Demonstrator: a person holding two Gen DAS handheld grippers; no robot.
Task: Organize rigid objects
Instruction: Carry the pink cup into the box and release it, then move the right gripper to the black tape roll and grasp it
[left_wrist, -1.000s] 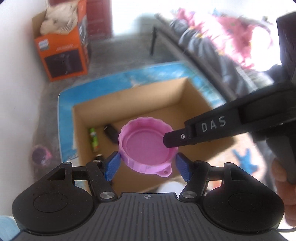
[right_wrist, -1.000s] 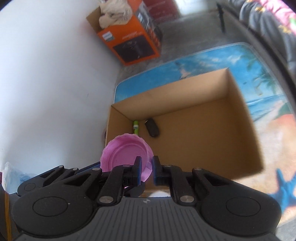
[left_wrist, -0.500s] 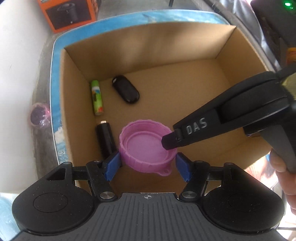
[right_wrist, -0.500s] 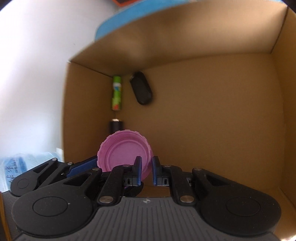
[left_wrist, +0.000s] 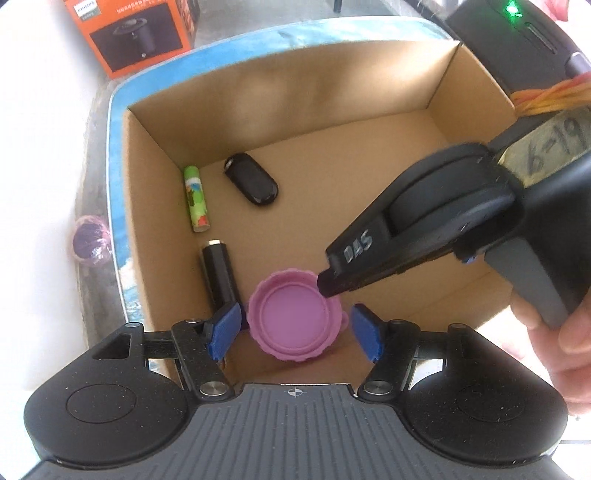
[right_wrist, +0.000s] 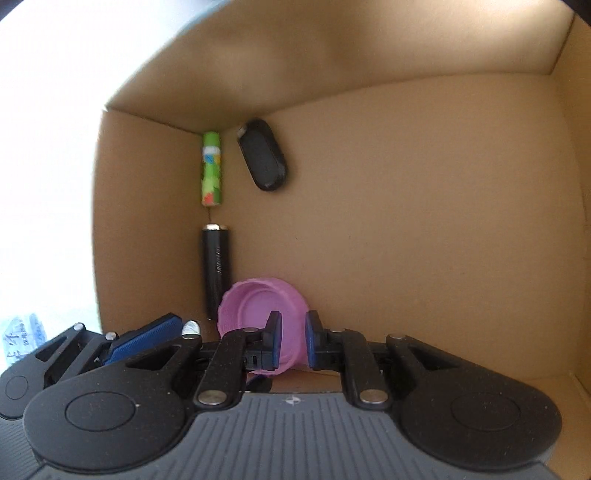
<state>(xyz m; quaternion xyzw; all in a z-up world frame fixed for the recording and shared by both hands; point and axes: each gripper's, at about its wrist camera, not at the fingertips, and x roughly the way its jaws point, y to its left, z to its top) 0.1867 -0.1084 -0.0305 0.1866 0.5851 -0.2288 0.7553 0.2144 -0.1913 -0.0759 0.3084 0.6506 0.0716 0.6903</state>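
A pink ribbed lid (left_wrist: 293, 320) lies open side up on the floor of a cardboard box (left_wrist: 332, 81), near its front left corner; it also shows in the right wrist view (right_wrist: 262, 306). My right gripper (right_wrist: 291, 339) has its jaws slightly parted around the lid's rim; its tip (left_wrist: 327, 286) shows in the left wrist view. My left gripper (left_wrist: 293, 334) is open and empty, its blue pads either side of the lid without touching.
Along the box's left wall lie a black battery (left_wrist: 218, 275), a green patterned tube (left_wrist: 197, 199) and a black key fob (left_wrist: 253, 183). The box stands on a blue mat (left_wrist: 114, 184). An orange carton (left_wrist: 133, 33) stands behind, by a white wall.
Both grippers went down into the box with the lid. The lid now rests on the box floor, and my right gripper's jaws have parted slightly.
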